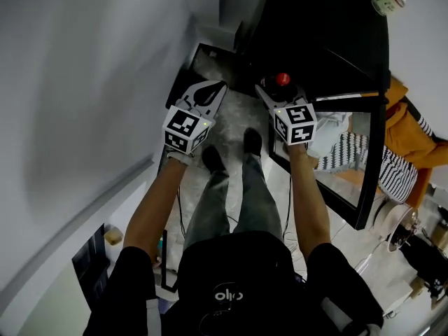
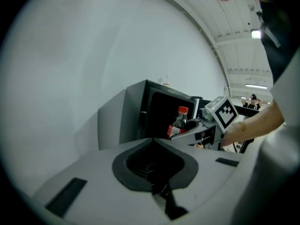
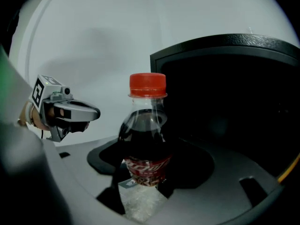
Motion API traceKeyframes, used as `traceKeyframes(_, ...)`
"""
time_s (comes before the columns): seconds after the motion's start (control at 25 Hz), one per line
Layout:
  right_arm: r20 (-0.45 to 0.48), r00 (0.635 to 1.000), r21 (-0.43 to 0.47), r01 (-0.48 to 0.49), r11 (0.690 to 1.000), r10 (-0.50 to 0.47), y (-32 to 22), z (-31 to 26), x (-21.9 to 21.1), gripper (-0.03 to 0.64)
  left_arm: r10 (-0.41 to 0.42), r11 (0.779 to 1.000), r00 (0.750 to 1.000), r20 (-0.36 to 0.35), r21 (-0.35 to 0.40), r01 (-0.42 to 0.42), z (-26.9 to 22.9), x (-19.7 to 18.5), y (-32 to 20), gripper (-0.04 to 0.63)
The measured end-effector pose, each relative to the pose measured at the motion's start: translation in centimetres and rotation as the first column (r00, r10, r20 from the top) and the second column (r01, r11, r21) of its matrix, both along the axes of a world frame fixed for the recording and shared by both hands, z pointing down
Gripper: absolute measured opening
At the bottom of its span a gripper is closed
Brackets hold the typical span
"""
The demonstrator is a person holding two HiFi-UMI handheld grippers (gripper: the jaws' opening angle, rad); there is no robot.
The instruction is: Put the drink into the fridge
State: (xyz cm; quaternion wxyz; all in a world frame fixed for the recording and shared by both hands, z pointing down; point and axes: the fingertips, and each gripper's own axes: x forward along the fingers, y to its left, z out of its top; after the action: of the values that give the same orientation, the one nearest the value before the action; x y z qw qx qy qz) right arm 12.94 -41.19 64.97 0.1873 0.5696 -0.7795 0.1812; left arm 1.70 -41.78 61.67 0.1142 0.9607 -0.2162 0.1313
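Red-capped drink (image 3: 146, 139) rides upright, pinched low in the right tongs (image 3: 143, 184), just short of the open black fridge (image 3: 220, 43). Empty, the left tongs (image 2: 164, 198) are pressed together; best to keep the drink level and ease it straight in.

Black-and-white striped fabric (image 1: 400, 177), orange cloth garment (image 1: 413, 137) just beside it, pale grey floor (image 1: 241, 114) near it, plain white wall (image 1: 84, 82) well apart from it.

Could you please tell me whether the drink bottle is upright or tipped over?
Upright: the drink bottle stands between the right gripper's fingers, red cap on top, in front of the fridge.
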Motion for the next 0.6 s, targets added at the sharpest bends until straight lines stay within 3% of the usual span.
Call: traceKeyframes(0.6, 0.012, 0.98, -0.029, -0.198, 0.98, 0.198, 7.0, 5.3, 4.5, 0.311, 0.174, 0.985, 0.985, -0.013, -0.002, -0.174, 2.7, 6.3, 4.1, 0.006)
